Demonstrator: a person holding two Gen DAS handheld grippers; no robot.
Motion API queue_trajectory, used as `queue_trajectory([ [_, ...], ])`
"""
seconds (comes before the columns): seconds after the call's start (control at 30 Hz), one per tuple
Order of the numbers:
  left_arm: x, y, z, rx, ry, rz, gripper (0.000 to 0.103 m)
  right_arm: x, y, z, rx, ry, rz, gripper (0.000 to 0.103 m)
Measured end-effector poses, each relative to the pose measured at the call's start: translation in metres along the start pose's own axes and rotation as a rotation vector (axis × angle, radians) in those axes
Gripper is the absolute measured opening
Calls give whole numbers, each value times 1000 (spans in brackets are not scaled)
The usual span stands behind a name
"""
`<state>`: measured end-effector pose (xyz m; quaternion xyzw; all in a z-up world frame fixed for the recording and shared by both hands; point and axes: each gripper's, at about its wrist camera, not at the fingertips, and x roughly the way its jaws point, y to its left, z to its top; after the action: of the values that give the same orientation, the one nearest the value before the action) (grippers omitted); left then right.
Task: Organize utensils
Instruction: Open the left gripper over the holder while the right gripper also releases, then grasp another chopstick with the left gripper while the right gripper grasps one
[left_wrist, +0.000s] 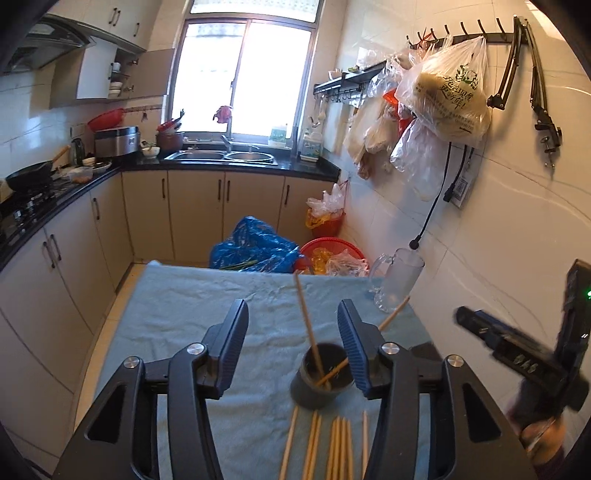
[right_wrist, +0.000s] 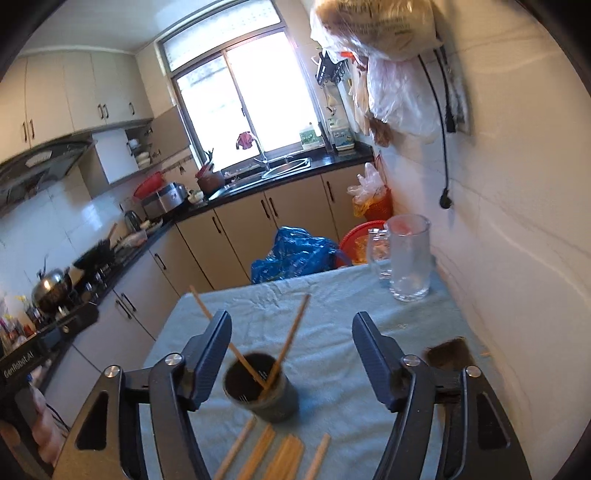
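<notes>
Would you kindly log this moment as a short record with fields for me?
surface: table under a blue cloth
dark cup: upright, two chopsticks leaning inside
loose chopsticks: lying on the cloth, near side of the cup
glass mug: empty, far right corner by the wall
left gripper: open, holding nothing
right gripper: open, holding nothing

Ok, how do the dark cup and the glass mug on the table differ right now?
The dark cup is opaque, has no handle that shows, and holds two chopsticks. The glass mug is clear, has a handle, and holds none. The cup stands near, just beyond the loose chopsticks; the mug stands at the far corner by the wall. Both stand upright on the blue cloth.
</notes>
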<state>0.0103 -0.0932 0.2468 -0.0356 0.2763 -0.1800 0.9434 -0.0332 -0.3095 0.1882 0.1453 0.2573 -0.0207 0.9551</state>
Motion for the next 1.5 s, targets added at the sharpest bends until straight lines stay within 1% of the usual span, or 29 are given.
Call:
queue_trajectory([
  [0.1, -11, 10, -23, 6, 31, 25, 51, -22, -6, -16, -44, 34, -40, 77],
  [0.2, -8, 19, -54, 12, 106, 42, 51, -35, -16, -35, -81, 97, -91, 79],
  [0.27, -1, 24, -77, 17, 165, 41, 51, -40, -25, -54, -96, 157, -128, 82],
  [0.3, 3, 25, -85, 21, 187, 41, 51, -39, -32, -66, -96, 194, -141, 82],
  [0.33, 12, 26, -100, 29, 229, 40, 51, -37, -39, -80, -89, 237, -146, 82],
  [0.4, 26, 25, -120, 43, 286, 37, 51, -29, -49, -103, -68, 298, -144, 82],
  [0.47, 47, 23, -145, 59, 363, 20, 48, -16, -57, -122, -46, 355, -134, 82],
  [0.5, 54, 21, -152, 64, 387, 15, 46, -8, -59, -134, -29, 385, -116, 80],
  [0.53, 67, 18, -162, 76, 431, 9, 40, 1, -61, -143, -8, 408, -92, 74],
  [0.57, 75, 16, -168, 84, 458, 8, 34, 8, -61, -150, 10, 425, -72, 67],
  [0.6, 86, 13, -175, 94, 488, 9, 31, 18, -60, -157, 29, 446, -46, 63],
  [0.63, 93, 9, -179, 101, 504, 12, 27, 28, -58, -162, 41, 461, -30, 57],
  [0.67, 100, 8, -183, 106, 516, 15, 25, 35, -57, -165, 46, 469, -23, 51],
  [0.73, 114, 6, -187, 103, 535, 17, 25, 52, -52, -169, 46, 487, -14, 46],
  [0.87, 137, 3, -179, 102, 550, 14, 25, 83, -43, -172, 50, 507, -1, 44],
  [0.93, 148, 3, -176, 109, 559, 21, 24, 94, -37, -173, 43, 513, -10, 43],
  [1.03, 163, 0, -175, 119, 581, 19, 20, 112, -32, -173, 31, 530, -33, 37],
  [1.13, 171, -8, -173, 148, 570, 27, 20, 123, -27, -169, 11, 518, -50, 35],
  [1.2, 174, -11, -174, 152, 563, 29, 18, 127, -25, -167, 3, 510, -65, 29],
  [1.23, 175, -11, -173, 149, 556, 39, 8, 129, -24, -167, -4, 509, -71, 19],
  [1.27, 175, -9, -173, 139, 553, 47, 6, 129, -24, -167, -4, 507, -67, 10],
  [1.33, 171, -2, -172, 89, 557, 34, 6, 129, -25, -167, -3, 513, -45, 9],
  [1.4, 164, 9, -173, 33, 573, 38, 6, 129, -25, -166, -17, 528, -33, 9],
  [1.5, 154, 19, -175, 8, 585, 47, 6, 123, -31, -167, -46, 555, -34, 9],
])
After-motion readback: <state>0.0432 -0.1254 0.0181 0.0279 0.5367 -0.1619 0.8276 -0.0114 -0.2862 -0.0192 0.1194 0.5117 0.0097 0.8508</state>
